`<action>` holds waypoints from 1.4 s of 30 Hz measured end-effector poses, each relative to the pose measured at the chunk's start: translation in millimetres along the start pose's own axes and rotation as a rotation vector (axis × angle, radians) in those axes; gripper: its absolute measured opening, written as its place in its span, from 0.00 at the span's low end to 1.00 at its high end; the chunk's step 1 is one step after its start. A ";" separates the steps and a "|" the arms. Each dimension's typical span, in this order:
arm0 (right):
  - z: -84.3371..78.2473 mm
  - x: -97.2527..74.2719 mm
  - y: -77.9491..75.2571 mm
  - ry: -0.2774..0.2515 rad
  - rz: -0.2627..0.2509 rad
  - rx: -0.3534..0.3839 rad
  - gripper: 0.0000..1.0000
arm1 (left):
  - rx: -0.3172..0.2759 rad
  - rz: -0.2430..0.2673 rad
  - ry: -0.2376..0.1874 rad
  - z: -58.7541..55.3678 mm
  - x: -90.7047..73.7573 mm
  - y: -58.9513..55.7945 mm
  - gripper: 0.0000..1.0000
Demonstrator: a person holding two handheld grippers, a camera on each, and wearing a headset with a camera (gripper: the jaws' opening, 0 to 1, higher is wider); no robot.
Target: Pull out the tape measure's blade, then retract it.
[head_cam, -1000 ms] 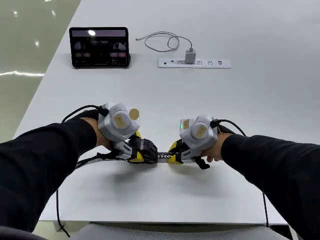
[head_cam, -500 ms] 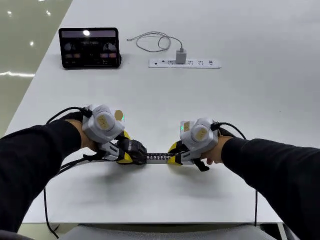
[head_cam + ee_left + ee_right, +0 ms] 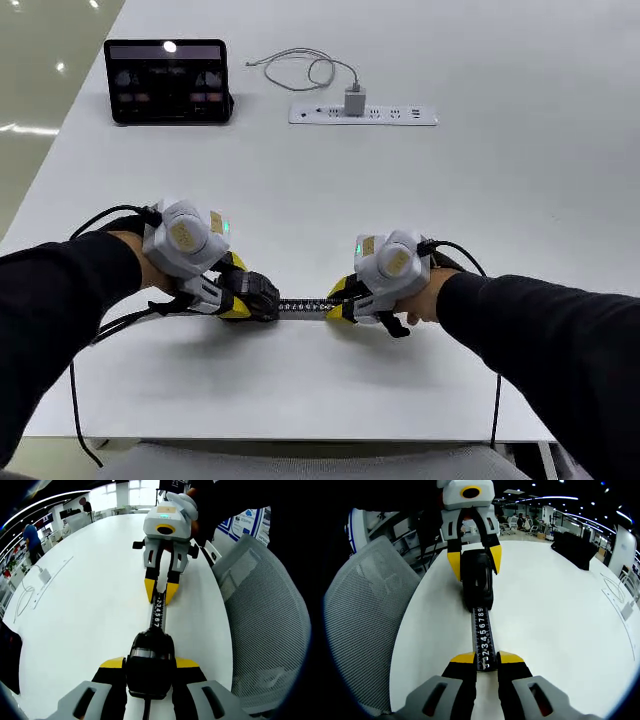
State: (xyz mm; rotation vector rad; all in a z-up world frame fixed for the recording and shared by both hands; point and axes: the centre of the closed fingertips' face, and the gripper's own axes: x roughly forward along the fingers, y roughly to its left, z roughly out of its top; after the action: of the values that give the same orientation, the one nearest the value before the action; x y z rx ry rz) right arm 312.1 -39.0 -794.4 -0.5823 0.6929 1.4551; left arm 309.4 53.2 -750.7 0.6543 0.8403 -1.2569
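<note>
The left gripper [image 3: 240, 300] is clamped on the black tape case [image 3: 149, 665]. At its 3 o'clock, the right gripper [image 3: 486, 659] pinches the tip of the blade [image 3: 481, 630]. The numbered blade spans the short gap between them, near the 6 o'clock edge of the white table [image 3: 420, 190]. A tablet [image 3: 167, 80] stands at 11 o'clock.

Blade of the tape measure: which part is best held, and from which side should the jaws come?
I would take the blade at its free end, coming along its length from the side away from the case. It is a thin flat strip, lying straight; the right gripper holds it so, one jaw at each edge.
</note>
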 end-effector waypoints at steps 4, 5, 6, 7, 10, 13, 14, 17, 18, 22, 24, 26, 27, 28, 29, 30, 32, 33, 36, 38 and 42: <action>-1.7 -2.8 -1.1 0.001 -0.003 0.005 0.11 | 0.007 -0.002 0.008 -0.2 0.5 1.0 0.30; -1.9 -2.9 -1.2 0.002 -0.005 0.001 0.11 | 0.006 -0.003 0.008 -0.3 0.4 1.1 0.30; -2.7 -3.7 -1.1 0.005 -0.006 0.000 0.11 | 0.005 -0.002 0.005 -0.1 0.4 0.8 0.30; -2.6 -4.9 0.0 0.009 -0.006 -0.004 0.11 | 0.004 -0.002 0.005 -0.2 0.1 0.4 0.30; -5.3 -6.7 -1.9 0.017 -0.008 -0.003 0.11 | 0.007 0.006 0.005 -0.4 0.4 0.6 0.30; -8.5 -9.9 -1.9 0.032 -0.011 -0.003 0.11 | 0.005 0.015 0.000 -0.6 0.6 0.7 0.30; -10.0 -11.1 -1.9 0.036 -0.010 -0.001 0.11 | 0.003 0.018 -0.003 -0.2 0.6 0.3 0.30; -13.0 -13.5 -2.3 0.043 -0.009 0.007 0.11 | 0.004 0.021 -0.006 -0.4 0.6 0.1 0.30; -13.6 -14.3 -2.3 0.044 -0.009 0.009 0.11 | 0.005 0.021 -0.007 -0.7 0.9 0.6 0.30; -16.0 -18.0 -3.6 0.052 -0.011 0.005 0.11 | 0.006 0.019 -0.012 -0.5 1.0 1.3 0.30; -19.0 -21.1 -4.0 0.060 -0.012 0.008 0.11 | 0.007 0.019 -0.013 -0.8 1.6 1.6 0.30; -21.2 -23.4 -4.2 0.058 -0.013 0.011 0.11 | 0.006 0.018 -0.013 -1.1 1.7 1.8 0.30; -22.0 -23.7 -4.2 0.060 -0.012 0.011 0.11 | 0.007 0.017 -0.014 -1.2 1.7 2.0 0.30; -22.9 -24.6 -4.1 0.062 -0.012 0.011 0.11 | 0.003 0.018 -0.016 -1.1 1.9 2.3 0.30; -23.2 -25.0 -3.6 0.064 -0.013 -0.001 0.11 | 0.001 0.018 -0.018 -1.1 2.0 2.5 0.30; -24.0 -25.6 -3.5 0.070 -0.013 -0.004 0.11 | -0.003 0.019 -0.020 -1.2 2.3 2.6 0.31; -26.0 -27.0 -4.3 0.072 -0.014 0.000 0.11 | -0.005 0.019 -0.022 -1.0 2.6 2.2 0.31; -26.6 -27.6 -4.5 0.072 -0.014 -0.001 0.11 | -0.004 0.018 -0.022 -1.2 2.7 2.3 0.31; -28.9 -29.0 -5.3 0.074 -0.016 0.003 0.11 | -0.006 0.016 -0.023 -1.3 3.1 2.7 0.31; -30.4 -30.4 -5.7 0.073 -0.015 0.007 0.11 | -0.006 0.015 -0.023 -1.0 3.4 2.6 0.31; -34.1 -32.9 -5.7 0.074 -0.016 0.017 0.11 | -0.010 0.013 -0.026 -0.7 3.4 2.5 0.31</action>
State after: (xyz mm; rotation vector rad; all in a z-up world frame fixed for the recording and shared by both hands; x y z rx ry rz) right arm 315.7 -86.6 -794.0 -0.6296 0.7560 1.4178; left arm 312.1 52.4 -753.9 0.6338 0.8191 -1.2462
